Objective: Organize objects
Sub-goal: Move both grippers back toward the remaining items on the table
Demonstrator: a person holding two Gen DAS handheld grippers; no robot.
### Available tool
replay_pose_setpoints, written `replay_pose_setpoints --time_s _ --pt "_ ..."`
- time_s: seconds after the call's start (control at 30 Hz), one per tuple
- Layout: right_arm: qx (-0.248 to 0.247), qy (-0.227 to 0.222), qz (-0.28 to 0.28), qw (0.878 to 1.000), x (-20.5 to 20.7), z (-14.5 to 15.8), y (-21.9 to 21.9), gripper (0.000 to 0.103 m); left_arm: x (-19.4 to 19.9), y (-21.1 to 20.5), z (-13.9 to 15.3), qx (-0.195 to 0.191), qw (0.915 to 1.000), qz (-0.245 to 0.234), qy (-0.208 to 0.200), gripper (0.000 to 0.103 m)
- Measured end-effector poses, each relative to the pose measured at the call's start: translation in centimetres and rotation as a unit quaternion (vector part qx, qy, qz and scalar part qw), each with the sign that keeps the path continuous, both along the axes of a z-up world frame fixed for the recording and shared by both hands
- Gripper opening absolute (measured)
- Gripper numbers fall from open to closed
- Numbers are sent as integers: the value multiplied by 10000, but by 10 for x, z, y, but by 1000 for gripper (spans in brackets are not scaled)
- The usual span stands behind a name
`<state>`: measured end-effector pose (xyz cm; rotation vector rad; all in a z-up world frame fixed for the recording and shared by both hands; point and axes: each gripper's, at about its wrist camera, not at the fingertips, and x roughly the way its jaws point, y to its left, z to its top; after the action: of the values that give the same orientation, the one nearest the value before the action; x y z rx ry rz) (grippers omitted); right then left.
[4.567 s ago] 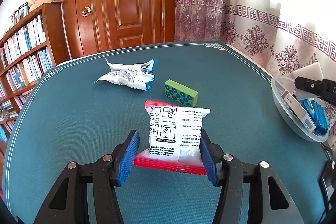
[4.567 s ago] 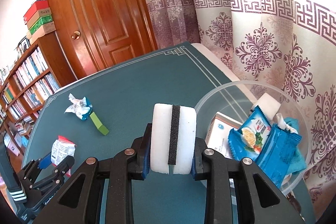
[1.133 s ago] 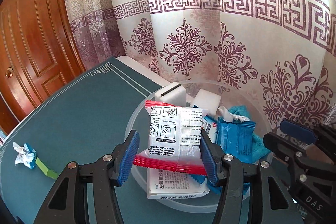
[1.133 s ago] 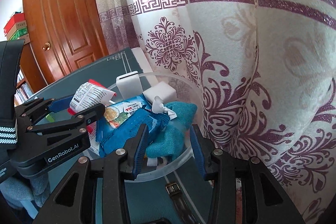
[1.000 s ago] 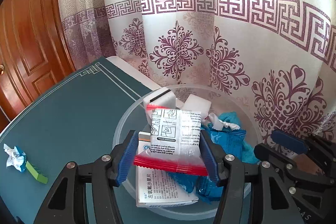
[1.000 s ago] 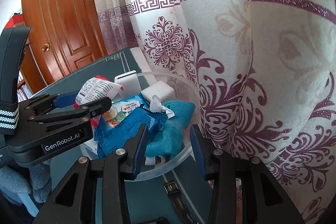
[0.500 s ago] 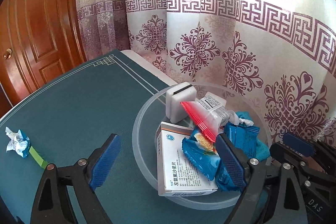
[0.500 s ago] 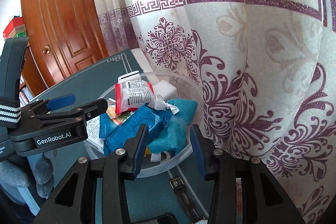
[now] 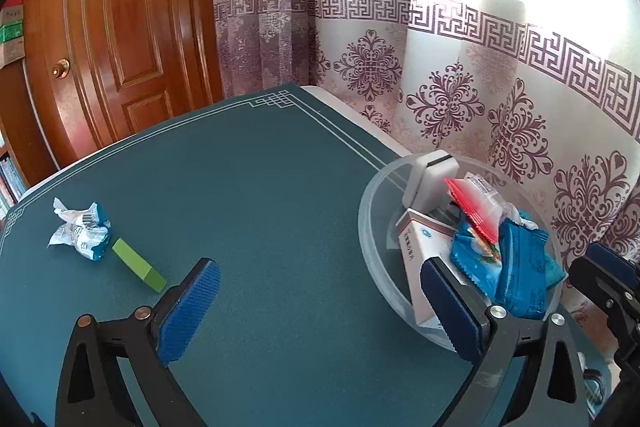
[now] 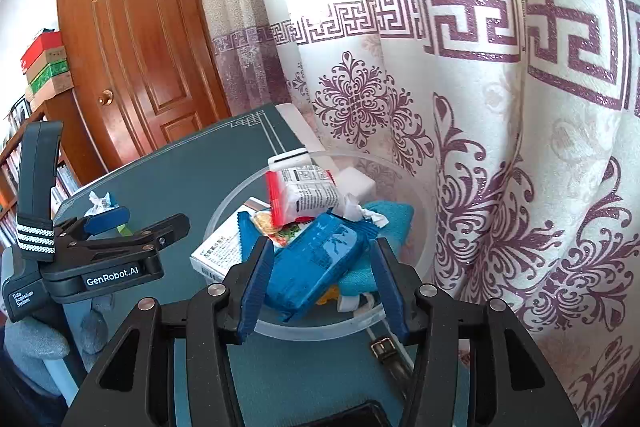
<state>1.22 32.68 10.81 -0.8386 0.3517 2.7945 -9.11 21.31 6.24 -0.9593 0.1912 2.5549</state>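
Observation:
A clear plastic bowl (image 9: 368,227) at the table's right edge holds a white box (image 9: 416,251), blue snack packets (image 9: 520,267), a white sponge (image 9: 430,179) and a red-and-white packet (image 9: 476,205) on top. My left gripper (image 9: 320,267) hovers left of the bowl, jaws opening wide, nothing between them. A green brick (image 9: 138,264) and a crumpled wrapper (image 9: 80,231) lie far left. My right gripper (image 10: 322,247) hangs over the bowl's near rim (image 10: 320,327), jaws opening; its pads press on nothing, and a blue packet (image 10: 320,259) lies below them.
The green table cloth (image 9: 260,207) stretches between brick and bowl. A patterned curtain (image 9: 480,87) hangs close behind the bowl. A wooden door (image 9: 120,27) stands at the back and a bookshelf (image 10: 24,147) at the left. A buckled strap (image 10: 382,347) lies by the bowl.
The left gripper opened and let the red-and-white packet drop into the bowl, then swung left toward the table. The right gripper's jaws widened a little over the bowl.

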Motion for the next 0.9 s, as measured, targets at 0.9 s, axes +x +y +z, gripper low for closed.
replay_pose_setpoints --time_s 0.9 --pt "-55 -531 1747 9832 -66 -38 -147 56 -55 -153 -21 148 9846 1728 -206 102"
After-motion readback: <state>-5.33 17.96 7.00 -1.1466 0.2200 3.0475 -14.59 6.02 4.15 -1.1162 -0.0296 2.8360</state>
